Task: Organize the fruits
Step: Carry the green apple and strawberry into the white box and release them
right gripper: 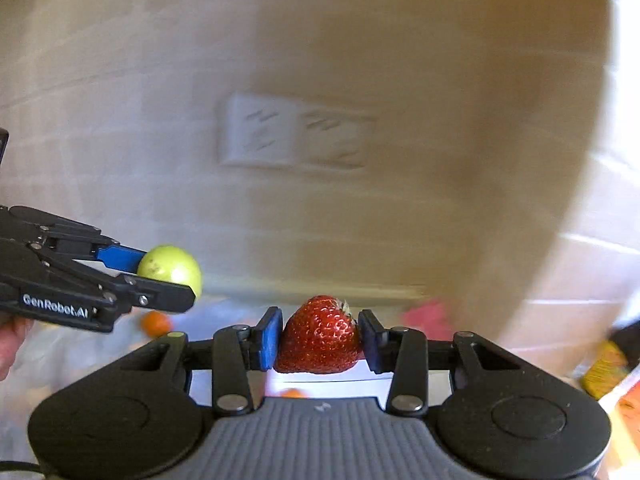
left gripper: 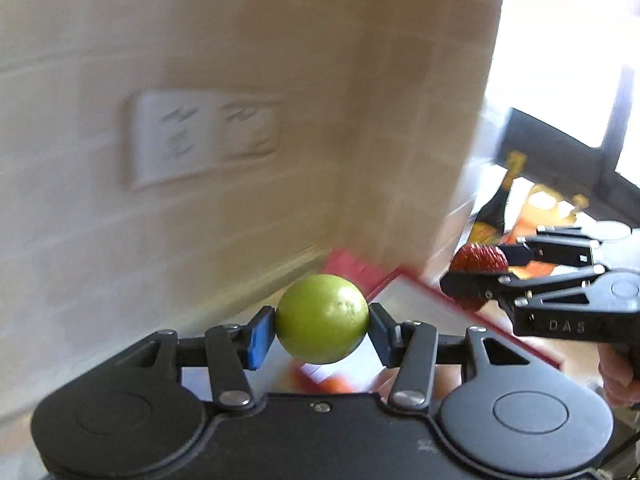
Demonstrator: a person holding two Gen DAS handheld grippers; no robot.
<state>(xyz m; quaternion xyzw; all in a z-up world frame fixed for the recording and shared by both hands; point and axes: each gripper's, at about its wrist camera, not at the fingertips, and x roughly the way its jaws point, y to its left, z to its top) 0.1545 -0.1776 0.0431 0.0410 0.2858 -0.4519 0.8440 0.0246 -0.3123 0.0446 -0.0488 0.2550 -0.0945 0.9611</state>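
Left claw (left gripper: pixel 322 322) clamped on lime (left gripper: pixel 322 318); right claw (right gripper: pixel 319 338) clamped on strawberry (right gripper: pixel 318 336), tip down. Both aloft, side by side, above tabletop.

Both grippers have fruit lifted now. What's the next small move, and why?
Probably carry both across to wherever each belongs, grips kept closed: the left gripper clamps the green fruit, the right gripper the strawberry, both in mid-air.

left hand-held gripper (right gripper: pixel 170 278): "GenRobot.AI"; right hand-held gripper (left gripper: pixel 476 276): "DAS"
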